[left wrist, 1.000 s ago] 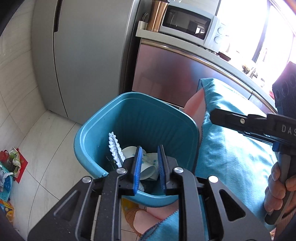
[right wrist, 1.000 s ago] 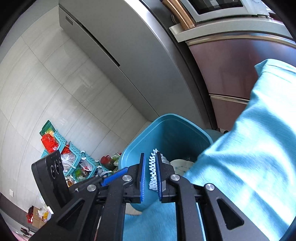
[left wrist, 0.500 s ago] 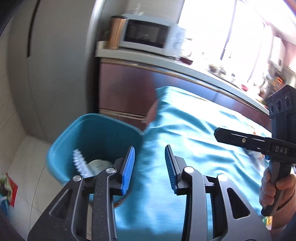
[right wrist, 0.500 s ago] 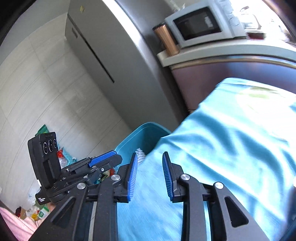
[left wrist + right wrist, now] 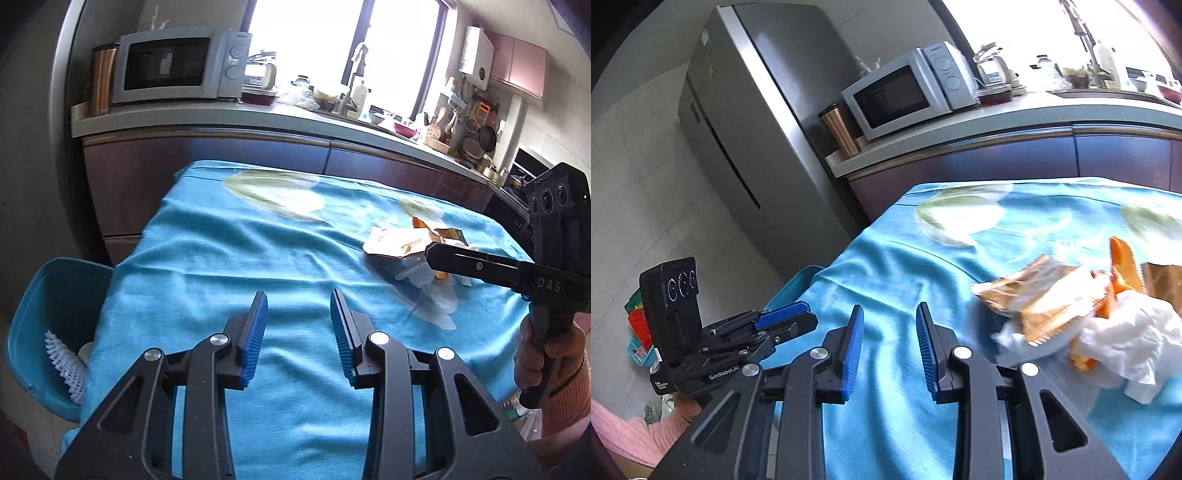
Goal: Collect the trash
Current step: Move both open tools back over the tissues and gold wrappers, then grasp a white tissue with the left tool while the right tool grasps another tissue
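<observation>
With both the left gripper point(image 5: 298, 332) and right gripper point(image 5: 889, 346) released and empty, your closing on the crumpled tissue point(image 5: 1126, 343) ahead-right of the fingers may snag the tablecloth point(image 5: 894, 266).

bright daylight; window point(image 5: 306, 48) blown out; fisheye edges dark; slight blur

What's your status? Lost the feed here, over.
Left gripper and right gripper open, nothing held, jaws just opened. Wrappers and tissue on the blue cloth; bin at table's end. Nothing blocking.
</observation>
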Demonstrator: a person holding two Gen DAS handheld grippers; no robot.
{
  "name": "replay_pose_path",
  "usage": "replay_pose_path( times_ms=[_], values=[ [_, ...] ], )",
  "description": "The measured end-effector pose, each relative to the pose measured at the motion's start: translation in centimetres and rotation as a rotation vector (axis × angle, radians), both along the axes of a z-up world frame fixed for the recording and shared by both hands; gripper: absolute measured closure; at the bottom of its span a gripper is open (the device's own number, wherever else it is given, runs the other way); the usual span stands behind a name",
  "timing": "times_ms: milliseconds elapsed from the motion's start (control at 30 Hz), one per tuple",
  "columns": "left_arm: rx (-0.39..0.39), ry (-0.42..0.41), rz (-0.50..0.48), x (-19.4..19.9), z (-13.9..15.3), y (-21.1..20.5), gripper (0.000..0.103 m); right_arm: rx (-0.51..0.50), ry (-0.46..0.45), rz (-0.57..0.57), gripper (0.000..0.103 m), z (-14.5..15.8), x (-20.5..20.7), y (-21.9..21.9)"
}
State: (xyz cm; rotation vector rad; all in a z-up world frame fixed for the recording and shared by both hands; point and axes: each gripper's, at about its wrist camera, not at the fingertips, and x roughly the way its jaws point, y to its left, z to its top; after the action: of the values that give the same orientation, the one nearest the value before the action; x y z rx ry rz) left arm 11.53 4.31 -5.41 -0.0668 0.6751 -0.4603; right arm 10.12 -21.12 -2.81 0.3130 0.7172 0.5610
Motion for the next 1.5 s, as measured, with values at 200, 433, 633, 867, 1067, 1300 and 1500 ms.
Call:
replay_pose_path(
  times_ms=[200,433,633,867,1067,1300,1500],
  values=[
    [0.009,0.005,-0.113,0.2,0.0,-5.0,0.062,-0.013,0.017,-0.146,0.071,-1.3,-1.7,-5.5],
    [0.030,0.017,-0.220,1.0,-0.2,-10.0,0.053,-0.038,0.017,-0.299,0.061,-1.9,-2.2,-10.6],
    [0.049,0.041,-0.268,2.1,-0.5,-13.6,0.050,-0.055,0.043,-0.363,0.053,-2.8,-1.8,-12.8],
    [0.058,0.091,-0.284,3.9,-1.2,-16.0,0.050,-0.061,0.074,-0.353,0.048,-3.6,-0.9,-13.2],
    [0.052,0.141,-0.287,5.6,-2.0,-17.1,0.058,-0.069,0.117,-0.329,0.049,-4.5,0.3,-12.5],
    [0.038,0.162,-0.292,6.1,-2.6,-17.3,0.089,-0.053,0.177,-0.327,0.072,-5.4,0.9,-12.9],
    [0.029,0.138,-0.302,5.2,-2.3,-16.8,0.100,-0.018,0.168,-0.319,0.096,-5.3,0.6,-13.4]
  ],
)
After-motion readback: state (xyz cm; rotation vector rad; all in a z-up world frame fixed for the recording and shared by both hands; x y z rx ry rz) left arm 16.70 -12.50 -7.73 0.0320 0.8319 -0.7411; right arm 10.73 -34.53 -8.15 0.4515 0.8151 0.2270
